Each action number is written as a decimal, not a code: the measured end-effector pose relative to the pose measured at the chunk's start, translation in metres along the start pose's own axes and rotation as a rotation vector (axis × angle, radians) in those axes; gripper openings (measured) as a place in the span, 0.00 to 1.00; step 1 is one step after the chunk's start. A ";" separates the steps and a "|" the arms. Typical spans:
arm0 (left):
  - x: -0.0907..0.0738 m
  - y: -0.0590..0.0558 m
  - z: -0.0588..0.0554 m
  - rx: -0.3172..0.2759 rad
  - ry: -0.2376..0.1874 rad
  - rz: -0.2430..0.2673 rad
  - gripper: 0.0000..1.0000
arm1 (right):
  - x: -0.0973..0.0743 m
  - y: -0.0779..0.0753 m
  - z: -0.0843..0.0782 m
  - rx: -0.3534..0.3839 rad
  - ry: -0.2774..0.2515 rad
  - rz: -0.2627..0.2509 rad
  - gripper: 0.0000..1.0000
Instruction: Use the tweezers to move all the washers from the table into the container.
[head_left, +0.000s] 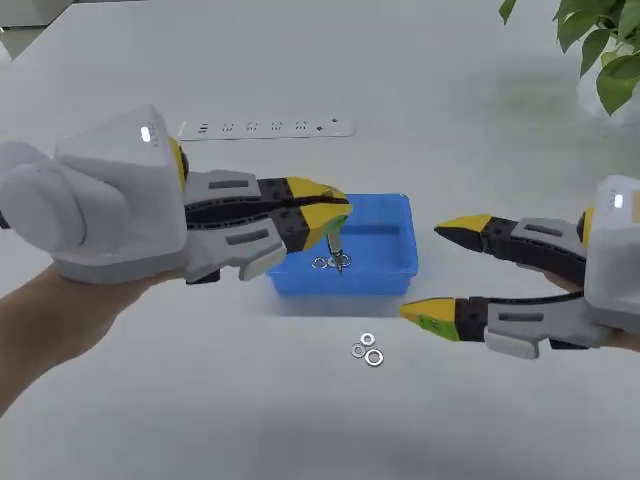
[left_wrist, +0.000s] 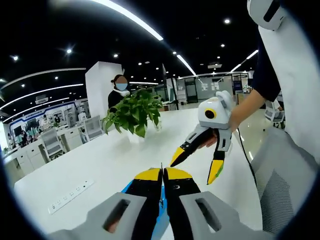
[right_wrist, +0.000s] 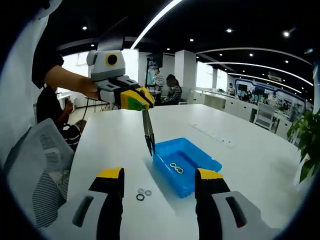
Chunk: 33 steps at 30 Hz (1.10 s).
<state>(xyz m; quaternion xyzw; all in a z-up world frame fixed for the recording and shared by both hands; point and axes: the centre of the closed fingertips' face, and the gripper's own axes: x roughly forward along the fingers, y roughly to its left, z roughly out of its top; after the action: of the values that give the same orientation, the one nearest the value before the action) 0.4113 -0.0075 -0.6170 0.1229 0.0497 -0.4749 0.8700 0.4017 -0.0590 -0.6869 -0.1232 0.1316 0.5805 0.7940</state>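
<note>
Table (head_left: 450, 120); tweezers (head_left: 337, 255) half-hidden by left gripper (head_left: 342, 207)

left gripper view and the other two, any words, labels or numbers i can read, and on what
No text can be read in any view.
wall sign: lettering too blurred to read.
power strip: markings too small to read.

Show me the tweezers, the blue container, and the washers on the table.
tweezers (right_wrist: 148, 132): right gripper view, middle of the shaft.
blue container (head_left: 370, 281): head view, front wall.
washers (head_left: 374, 358): head view, nearest ring of the three.
</note>
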 end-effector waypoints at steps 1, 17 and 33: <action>0.001 -0.004 -0.001 -0.009 -0.005 -0.003 0.05 | -0.004 0.005 -0.003 0.003 -0.002 0.008 0.60; 0.021 -0.047 -0.031 -0.069 0.006 -0.073 0.05 | -0.021 0.054 -0.049 0.040 0.096 0.056 0.83; 0.027 -0.052 -0.062 -0.095 0.060 -0.085 0.05 | -0.015 0.078 -0.062 0.096 0.115 0.114 1.00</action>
<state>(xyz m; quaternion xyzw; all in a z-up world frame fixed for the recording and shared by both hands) 0.3838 -0.0402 -0.6910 0.0933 0.1033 -0.5046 0.8520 0.3190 -0.0708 -0.7433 -0.1105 0.2117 0.6097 0.7558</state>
